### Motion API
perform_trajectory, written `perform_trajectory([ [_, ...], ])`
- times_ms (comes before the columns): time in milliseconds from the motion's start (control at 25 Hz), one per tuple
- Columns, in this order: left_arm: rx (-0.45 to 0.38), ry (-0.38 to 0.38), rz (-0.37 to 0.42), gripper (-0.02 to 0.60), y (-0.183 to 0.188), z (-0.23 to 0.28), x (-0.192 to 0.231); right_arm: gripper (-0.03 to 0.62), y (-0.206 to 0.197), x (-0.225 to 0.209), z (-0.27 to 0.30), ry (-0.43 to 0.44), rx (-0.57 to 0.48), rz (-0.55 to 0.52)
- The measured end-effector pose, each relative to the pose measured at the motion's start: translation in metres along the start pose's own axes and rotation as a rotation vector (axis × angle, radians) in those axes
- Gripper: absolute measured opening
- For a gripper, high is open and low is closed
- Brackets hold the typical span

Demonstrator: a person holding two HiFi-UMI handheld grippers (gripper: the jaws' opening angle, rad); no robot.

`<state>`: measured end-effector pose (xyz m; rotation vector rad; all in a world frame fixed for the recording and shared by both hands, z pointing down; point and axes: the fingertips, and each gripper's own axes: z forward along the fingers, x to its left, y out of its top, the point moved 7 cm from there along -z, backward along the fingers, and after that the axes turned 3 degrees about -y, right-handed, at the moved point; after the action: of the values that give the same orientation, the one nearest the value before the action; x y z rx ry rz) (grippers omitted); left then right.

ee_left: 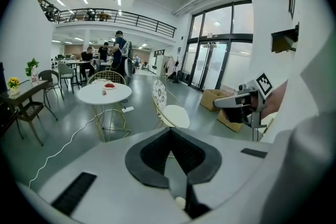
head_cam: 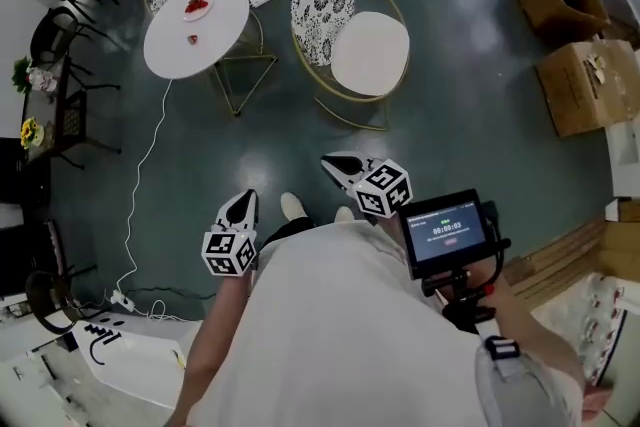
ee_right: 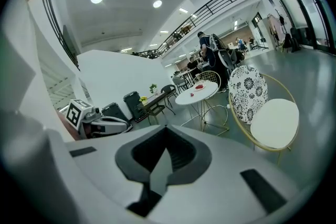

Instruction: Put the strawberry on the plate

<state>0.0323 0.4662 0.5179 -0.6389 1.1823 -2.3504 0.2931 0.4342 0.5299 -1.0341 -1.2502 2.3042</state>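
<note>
Left tongs point(head_cam: 243, 202) and right tongs point(head_cam: 338, 165), both pressed together and empty, sit well apart from the table point(head_cam: 225, 30); arriving shut could knock the strawberry point(head_cam: 192, 40) off

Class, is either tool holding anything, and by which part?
Nothing is held: the left tool and the right tool are both shut and empty.

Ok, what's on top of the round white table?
A plate with something red on it, and a small red piece, probably the strawberry, lying apart from it on the table. Nothing covers the table's surface.
</note>
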Motion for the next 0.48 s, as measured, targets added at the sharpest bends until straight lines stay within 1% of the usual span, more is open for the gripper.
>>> perform_trajectory([
  [240,-0.009,-0.023,0.001,0.004,0.011,0.009,0.011,0.005,0.016,-0.004,0.012,-0.015,0.000,-0.011],
  [480,-0.015,-0.069,0.018,0.005,0.039,0.040,0.046,0.005,0.047,-0.021,0.038,-0.049,-0.002,-0.015],
])
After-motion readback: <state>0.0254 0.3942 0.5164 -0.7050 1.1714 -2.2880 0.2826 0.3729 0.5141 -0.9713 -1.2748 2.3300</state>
